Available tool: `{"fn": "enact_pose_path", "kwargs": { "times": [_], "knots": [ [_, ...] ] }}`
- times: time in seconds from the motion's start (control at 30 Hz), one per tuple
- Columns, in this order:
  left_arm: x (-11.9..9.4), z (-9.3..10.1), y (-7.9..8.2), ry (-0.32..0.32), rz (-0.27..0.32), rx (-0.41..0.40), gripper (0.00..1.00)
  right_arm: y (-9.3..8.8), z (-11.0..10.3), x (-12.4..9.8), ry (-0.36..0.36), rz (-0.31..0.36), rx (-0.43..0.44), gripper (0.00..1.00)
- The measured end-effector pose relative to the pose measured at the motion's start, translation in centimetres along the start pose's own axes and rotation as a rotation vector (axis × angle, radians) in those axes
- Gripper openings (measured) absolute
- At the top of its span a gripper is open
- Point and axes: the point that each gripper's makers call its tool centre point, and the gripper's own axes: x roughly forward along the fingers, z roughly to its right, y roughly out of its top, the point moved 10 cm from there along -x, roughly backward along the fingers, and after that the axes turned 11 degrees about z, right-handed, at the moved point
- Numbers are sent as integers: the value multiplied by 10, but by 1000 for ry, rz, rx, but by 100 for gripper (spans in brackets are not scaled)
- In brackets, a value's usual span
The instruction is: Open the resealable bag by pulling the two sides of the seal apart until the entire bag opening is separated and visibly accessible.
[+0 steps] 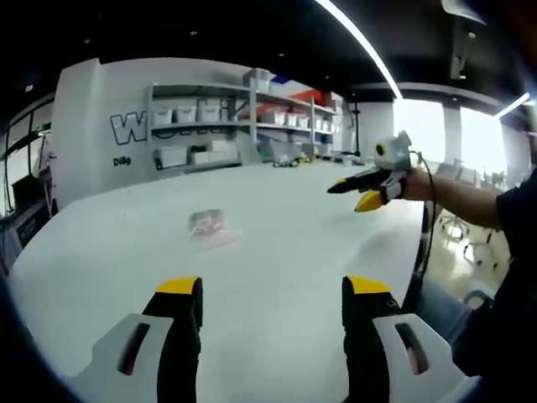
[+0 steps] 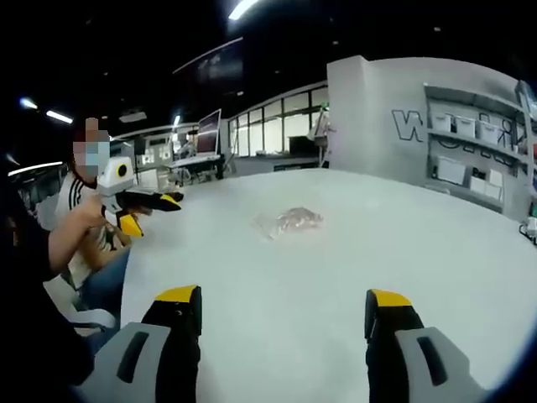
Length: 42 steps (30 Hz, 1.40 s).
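A small clear resealable bag (image 1: 210, 225) with something reddish inside lies flat on the big white table (image 1: 277, 243), out past both grippers and touched by neither. In the left gripper view my left gripper (image 1: 273, 290) stands open, its yellow-tipped jaws wide apart over bare table, well short of the bag. A hand holds my right gripper (image 1: 348, 195) up at the right, above the table. In the right gripper view the bag (image 2: 289, 221) lies ahead of my right gripper (image 2: 284, 295), which is open and holds nothing. The left gripper (image 2: 155, 210) hovers at the left.
The table (image 2: 336, 277) has a curved edge at the left of the right gripper view, where a person (image 2: 80, 210) sits. Shelves with white bins (image 1: 201, 113) line the back wall. Chairs (image 1: 470, 235) stand beyond the table's right edge.
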Motion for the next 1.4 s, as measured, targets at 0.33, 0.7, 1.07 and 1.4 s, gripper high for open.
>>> {"fn": "enact_pose_path", "kwargs": {
  "times": [0.33, 0.7, 1.07, 1.4],
  "knots": [
    [3, -1, 0, 0, -3, 2, 66, -4, 8, 13, 0, 3, 19, 78],
    [6, -2, 1, -7, -6, 3, 66, -4, 10, 24, 7, 5, 30, 76],
    [8, -1, 1, -9, -11, 6, 66, -5, 10, 38, 18, 1, 34, 74],
    [11, -2, -1, -10, -16, 5, 66, -4, 8, 46, 30, 3, 36, 73]
  ]
}}
